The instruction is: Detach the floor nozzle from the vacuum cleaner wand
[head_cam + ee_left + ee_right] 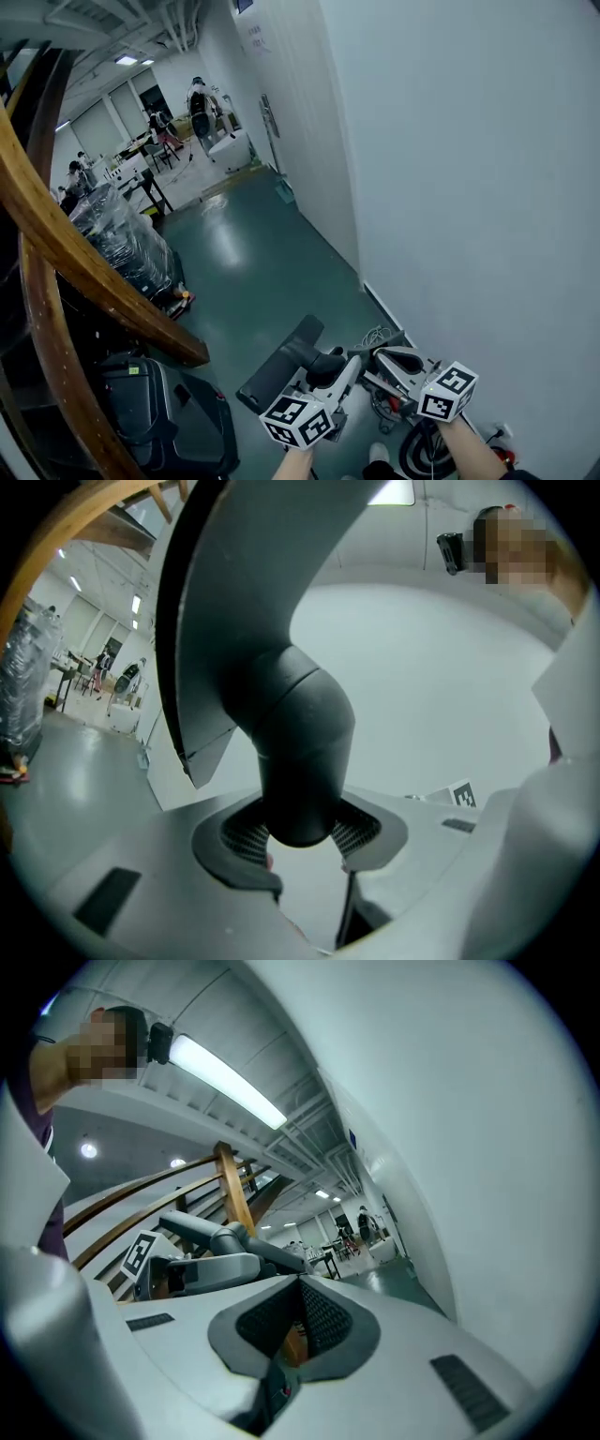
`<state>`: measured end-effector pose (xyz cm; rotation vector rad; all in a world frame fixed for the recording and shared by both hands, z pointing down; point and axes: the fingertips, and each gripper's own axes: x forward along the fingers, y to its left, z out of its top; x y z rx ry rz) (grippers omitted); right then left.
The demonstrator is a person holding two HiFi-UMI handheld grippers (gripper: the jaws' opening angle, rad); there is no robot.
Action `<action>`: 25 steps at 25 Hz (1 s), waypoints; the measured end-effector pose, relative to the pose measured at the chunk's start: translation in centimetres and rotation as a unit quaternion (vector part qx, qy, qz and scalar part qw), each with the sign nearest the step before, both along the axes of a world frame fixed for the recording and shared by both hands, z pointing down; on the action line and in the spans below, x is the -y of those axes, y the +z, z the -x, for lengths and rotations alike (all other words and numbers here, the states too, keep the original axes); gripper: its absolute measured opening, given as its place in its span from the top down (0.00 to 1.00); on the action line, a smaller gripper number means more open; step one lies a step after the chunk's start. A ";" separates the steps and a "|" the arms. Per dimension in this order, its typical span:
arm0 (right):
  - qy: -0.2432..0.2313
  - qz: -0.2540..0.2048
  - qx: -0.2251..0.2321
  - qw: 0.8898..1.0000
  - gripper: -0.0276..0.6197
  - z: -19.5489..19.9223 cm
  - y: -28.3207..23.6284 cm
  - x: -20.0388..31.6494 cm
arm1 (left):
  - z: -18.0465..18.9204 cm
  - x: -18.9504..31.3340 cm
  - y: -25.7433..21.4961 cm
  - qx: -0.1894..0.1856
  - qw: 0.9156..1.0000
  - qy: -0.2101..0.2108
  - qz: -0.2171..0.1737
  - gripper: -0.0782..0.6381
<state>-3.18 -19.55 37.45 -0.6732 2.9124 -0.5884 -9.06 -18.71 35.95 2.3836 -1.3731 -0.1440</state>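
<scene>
Left tool [302, 841]: jaws clamped on the round black neck [300, 724] of the floor nozzle [281, 361], pads bearing on both sides. The nozzle is carried in the air above the green floor [253, 272], with its wide head out ahead of the tool. No wand shows joined to the neck.

Right tool [298, 1321]: jaws together, nothing between them, just beside the left tool.

Assessment: rigid plastic, probably light. The smooth neck may turn in the pads and the long head could swing. The neck close to the elbow is the soundest hold.
</scene>
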 end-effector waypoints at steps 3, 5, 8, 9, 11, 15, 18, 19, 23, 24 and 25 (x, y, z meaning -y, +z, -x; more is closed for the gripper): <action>0.003 -0.031 0.006 0.999 0.93 -0.4 -3.6 -1.4 | -0.3 -1.7 -3.9 0.007 1.000 0.000 -0.030 0.66; 0.005 -0.046 0.007 0.999 0.93 -0.7 -5.4 -2.5 | -0.5 -2.9 -5.7 0.010 0.999 0.000 -0.041 0.66; 0.007 -0.061 0.013 0.998 0.93 -1.0 -7.3 -4.0 | -0.5 -4.6 -7.9 0.026 0.998 -0.006 -0.050 0.66; 0.008 -0.065 0.015 0.998 0.93 -1.1 -7.8 -4.5 | -0.6 -5.1 -8.5 0.029 0.998 -0.006 -0.053 0.66; 0.007 -0.072 0.018 0.997 0.93 -1.2 -8.7 -5.3 | -0.8 -5.9 -9.4 0.032 0.998 -0.003 -0.060 0.66; 0.006 -0.083 0.024 0.996 0.93 -1.3 -9.9 -6.5 | -1.2 -7.4 -10.4 0.035 0.997 0.003 -0.068 0.66; 0.003 -0.087 0.025 0.996 0.93 -1.4 -10.1 -7.2 | -1.4 -8.1 -10.6 0.033 0.997 0.006 -0.070 0.66; 0.003 -0.088 0.025 0.996 0.93 -1.4 -10.1 -7.4 | -1.5 -8.4 -10.6 0.036 0.997 0.007 -0.071 0.66; -0.001 -0.090 0.025 0.996 0.93 -1.4 -9.9 -8.4 | -1.9 -9.1 -10.5 0.041 0.997 0.010 -0.069 0.66; -0.001 -0.090 0.025 0.996 0.93 -1.5 -9.9 -8.5 | -1.9 -9.2 -10.5 0.042 0.997 0.011 -0.069 0.66; -0.001 -0.091 0.025 0.996 0.93 -1.5 -9.9 -8.7 | -2.0 -9.3 -10.5 0.042 0.997 0.011 -0.069 0.66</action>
